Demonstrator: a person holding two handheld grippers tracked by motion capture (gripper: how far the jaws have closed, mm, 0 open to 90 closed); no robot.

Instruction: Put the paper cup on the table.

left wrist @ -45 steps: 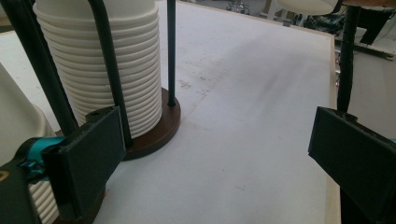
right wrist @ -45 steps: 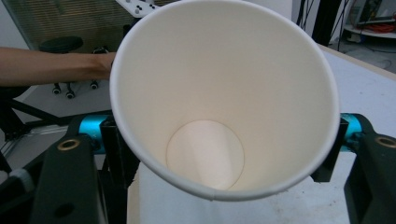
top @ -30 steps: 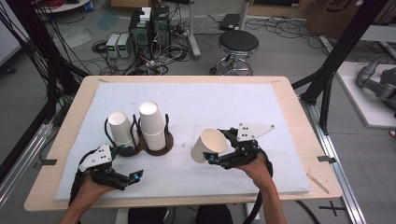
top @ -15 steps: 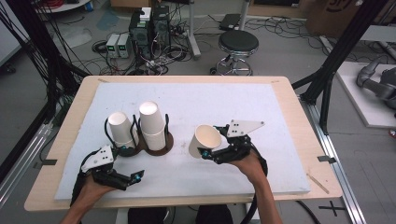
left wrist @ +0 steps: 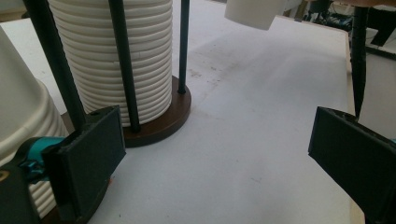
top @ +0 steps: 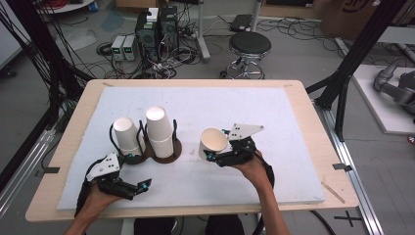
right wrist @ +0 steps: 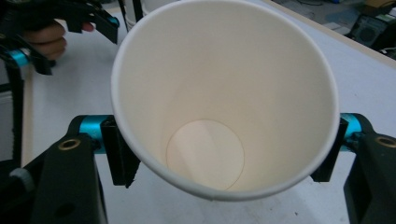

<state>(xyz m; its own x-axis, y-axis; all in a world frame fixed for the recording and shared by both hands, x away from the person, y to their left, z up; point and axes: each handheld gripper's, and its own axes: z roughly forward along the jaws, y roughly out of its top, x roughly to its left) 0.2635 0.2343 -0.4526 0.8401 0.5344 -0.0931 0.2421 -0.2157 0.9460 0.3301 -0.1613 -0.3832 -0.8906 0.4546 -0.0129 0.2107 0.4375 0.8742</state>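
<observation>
Holding a white paper cup (top: 214, 141) in my right gripper (top: 221, 149), lifted off the surface (top: 254, 112) and tipped on its side.

My right jaws clamp the cup's wall from both sides; its long axis lies nearly level, mouth facing up towards the high view, base pointing left at the holder (top: 164, 147) with the two cup stacks (top: 159, 128), a short way off. My left gripper (top: 128, 186) (jaws spread wide, gripping nothing) waits just in front of the holder. The cup is plain, smooth, empty inside (right wrist: 205, 154).
</observation>
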